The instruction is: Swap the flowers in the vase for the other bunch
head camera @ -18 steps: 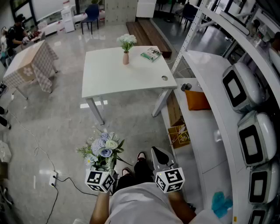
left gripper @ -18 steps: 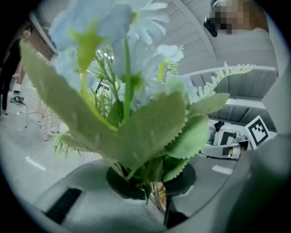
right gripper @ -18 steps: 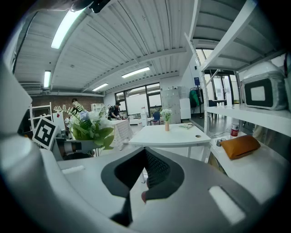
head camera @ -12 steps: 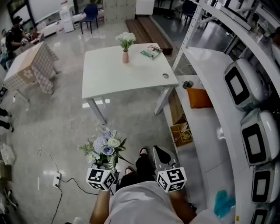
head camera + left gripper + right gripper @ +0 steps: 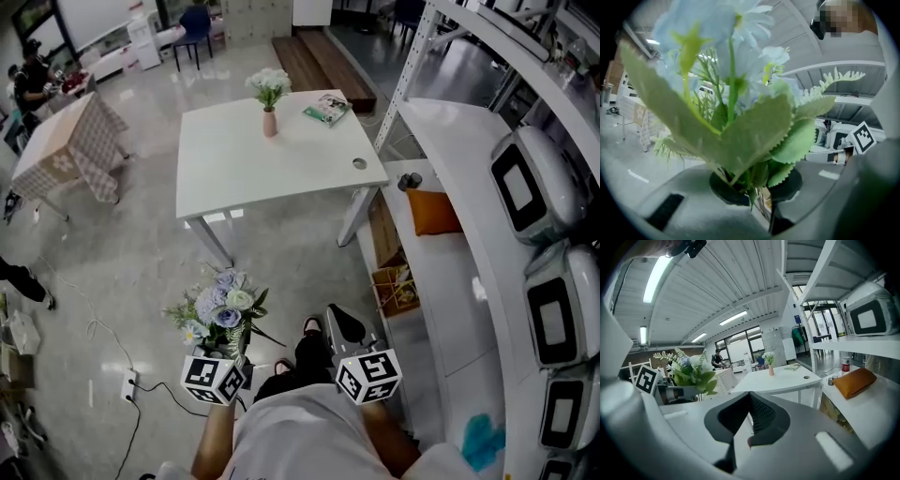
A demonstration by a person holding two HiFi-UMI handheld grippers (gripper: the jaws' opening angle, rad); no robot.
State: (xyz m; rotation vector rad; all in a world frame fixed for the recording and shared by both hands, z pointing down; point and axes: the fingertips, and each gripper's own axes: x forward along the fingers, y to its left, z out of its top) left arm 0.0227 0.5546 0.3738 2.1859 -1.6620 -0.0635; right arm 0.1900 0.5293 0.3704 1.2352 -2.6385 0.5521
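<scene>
My left gripper [image 5: 223, 352] is shut on the stems of a blue and white bunch of flowers [image 5: 221, 308], held upright above the floor; its leaves and blooms [image 5: 740, 108] fill the left gripper view. My right gripper [image 5: 339, 328] is shut with nothing in it, beside the left one; its jaws [image 5: 749, 420] meet in the right gripper view. Far ahead, a pink vase [image 5: 270, 124] with white flowers [image 5: 269, 84] stands on the white table [image 5: 244, 169]. The vase [image 5: 771, 370] also shows small in the right gripper view.
A green packet [image 5: 325, 110] lies on the table's far right corner. A long white shelf unit [image 5: 441, 234] with an orange cushion [image 5: 434, 212] and white appliances [image 5: 534, 192] runs along the right. A checked-cloth table [image 5: 66, 141] and a power strip [image 5: 129, 385] are on the left.
The view has shifted slightly toward the table. Both grippers and the held bunch keep their places relative to the person.
</scene>
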